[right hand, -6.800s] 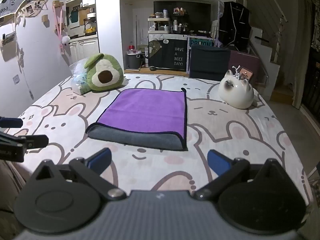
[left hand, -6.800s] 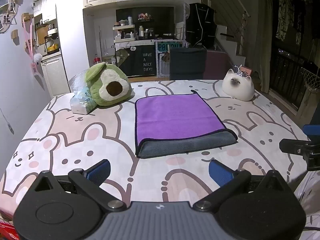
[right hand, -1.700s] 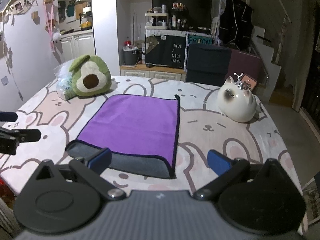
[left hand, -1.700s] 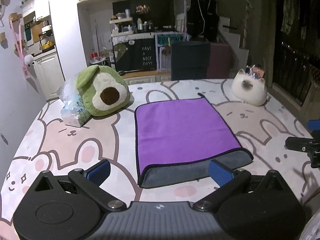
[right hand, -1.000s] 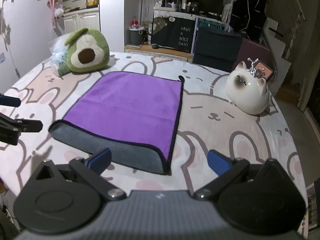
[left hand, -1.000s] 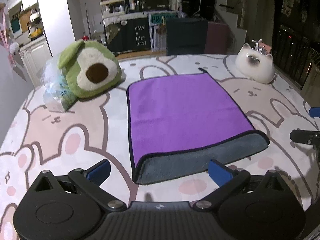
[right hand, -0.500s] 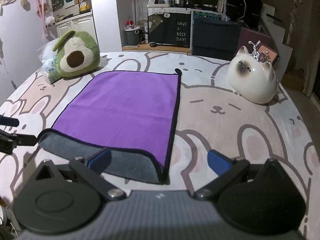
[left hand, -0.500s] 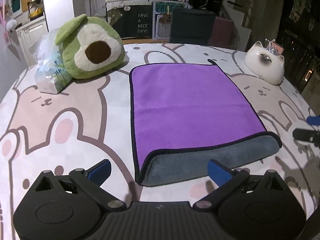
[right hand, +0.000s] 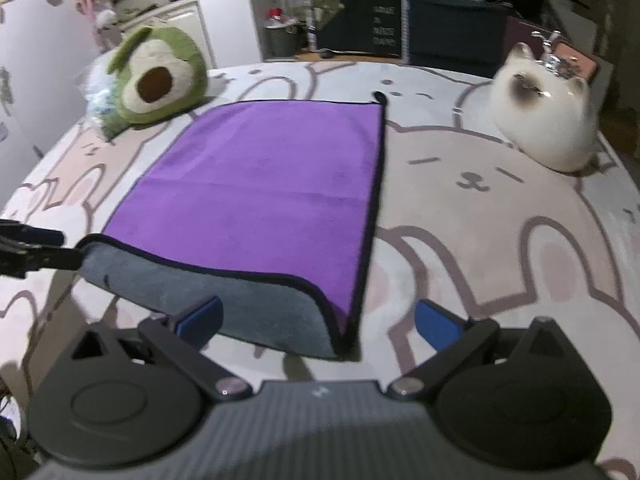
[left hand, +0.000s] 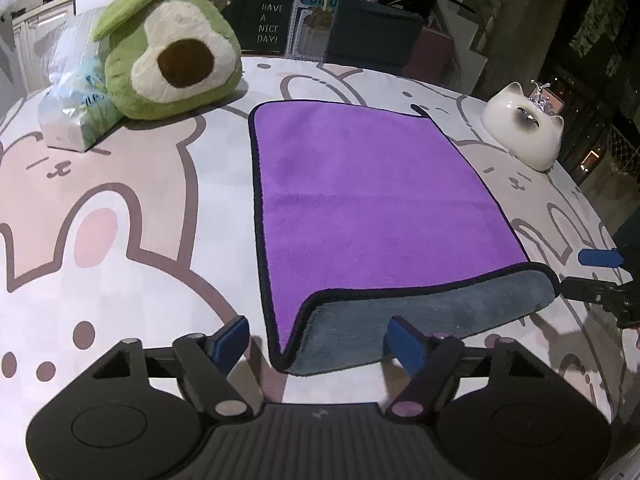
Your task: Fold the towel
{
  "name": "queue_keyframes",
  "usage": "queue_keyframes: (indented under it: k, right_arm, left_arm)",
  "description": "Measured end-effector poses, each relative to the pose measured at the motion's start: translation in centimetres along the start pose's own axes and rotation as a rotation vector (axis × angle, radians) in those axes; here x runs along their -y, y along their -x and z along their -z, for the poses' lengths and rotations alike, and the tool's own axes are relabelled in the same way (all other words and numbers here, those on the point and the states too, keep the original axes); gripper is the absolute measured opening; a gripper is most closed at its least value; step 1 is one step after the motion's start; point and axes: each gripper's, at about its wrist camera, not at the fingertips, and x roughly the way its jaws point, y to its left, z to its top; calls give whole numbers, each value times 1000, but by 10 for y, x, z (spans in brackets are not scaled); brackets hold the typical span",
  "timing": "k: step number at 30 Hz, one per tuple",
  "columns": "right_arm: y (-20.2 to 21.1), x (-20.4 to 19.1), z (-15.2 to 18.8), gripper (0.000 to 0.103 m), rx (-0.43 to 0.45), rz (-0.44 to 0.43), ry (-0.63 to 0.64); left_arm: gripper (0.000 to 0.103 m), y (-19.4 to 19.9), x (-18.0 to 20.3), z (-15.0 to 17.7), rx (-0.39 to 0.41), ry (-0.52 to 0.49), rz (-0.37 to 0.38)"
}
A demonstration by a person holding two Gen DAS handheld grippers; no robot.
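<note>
Purple on its upper face and grey on its underside, the towel point(left hand: 368, 196) is laid flat on the rabbit-print table point(left hand: 120, 208), with its near edge turned back so that a grey band is exposed. The left tool point(left hand: 318, 342) is held low over the table at the towel's near left corner; its blue pads point(left hand: 230, 338) are spread wide apart, one off the cloth to the left and the other over the grey band, and nothing is gripped. The right tool point(right hand: 320, 320) is held likewise at the near right corner, tilted slightly down towards the cloth, its pads point(right hand: 200, 316) parted to either side of that corner and closed on nothing. Each tool is seen at the edge of the other's view, level with the grey band. An avocado plush point(left hand: 168, 52) and a plastic packet point(left hand: 74, 112) are seen beyond the towel's far left corner, touching each other; a white cat figure point(left hand: 524, 128) is placed well apart at the far right.
</note>
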Motion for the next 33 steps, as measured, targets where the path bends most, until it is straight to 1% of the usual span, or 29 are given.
queue_keyframes:
  k: [1, 2, 4, 6, 9, 11, 13, 14, 15, 16, 17, 19, 20, 22, 24, 27, 32, 33]
  right_arm:
    - [1, -2, 1, 103, 15, -2, 10]
    - [1, -2, 1, 103, 34, -4, 18]
    - [-1, -2, 0, 103, 41, 10, 10]
    - [-2, 1, -2, 103, 50, 10, -18]
    - [-6, 8, -5, 102, 11, -27, -52]
    - [-10, 13, -5, 94, -23, -40, -72]
    - [-14, 15, -4, 67, -49, -45, -73]
    - [-16, 16, -4, 62, -66, -40, -70]
    - [-18, 15, -4, 56, -81, -35, -59]
    - [-18, 14, -2, 52, -89, -38, -44]
    - [-19, 14, -1, 50, -94, -47, -30]
    - [-20, 11, 1, 45, -106, -59, -14]
    - [-20, 9, 1, 44, -110, -63, -7]
    - [-20, 7, 1, 36, -116, -68, 6]
    - [-21, 4, 1, 32, -120, -66, 24]
    - [-21, 1, 2, 25, -126, -68, 42]
    - [-21, -2, 3, 17, -131, -69, 66]
    - [-22, -1, 4, 15, -136, -69, 64]
  left_arm:
    - [71, -1, -3, 0, 0, 6, 9]
    - [70, -2, -5, 0, 1, 12, 22]
    - [69, -3, -7, -1, 0, 19, 43]
    - [69, -3, -7, -2, -3, 11, 47]
    - [69, -4, -5, -2, -9, -16, 43]
    - [68, -5, -4, -3, -13, -34, 44]
    - [62, -5, -3, -3, -18, -48, 48]
    - [59, -5, -4, -3, -22, -51, 51]
    - [55, -6, -4, -4, -28, -52, 50]
    - [51, -7, -4, -4, -34, -53, 48]
    - [49, -7, -5, -4, -39, -53, 43]
    - [39, -9, -5, -5, -49, -55, 41]
    - [36, -9, -5, -5, -56, -55, 42]
    - [30, -11, -4, -5, -68, -61, 41]
    - [26, -13, -3, -5, -79, -70, 35]
    - [24, -15, -3, -5, -88, -71, 28]
    - [14, -16, -3, -6, -95, -79, 11]
    - [10, -17, -3, -6, -99, -83, 4]
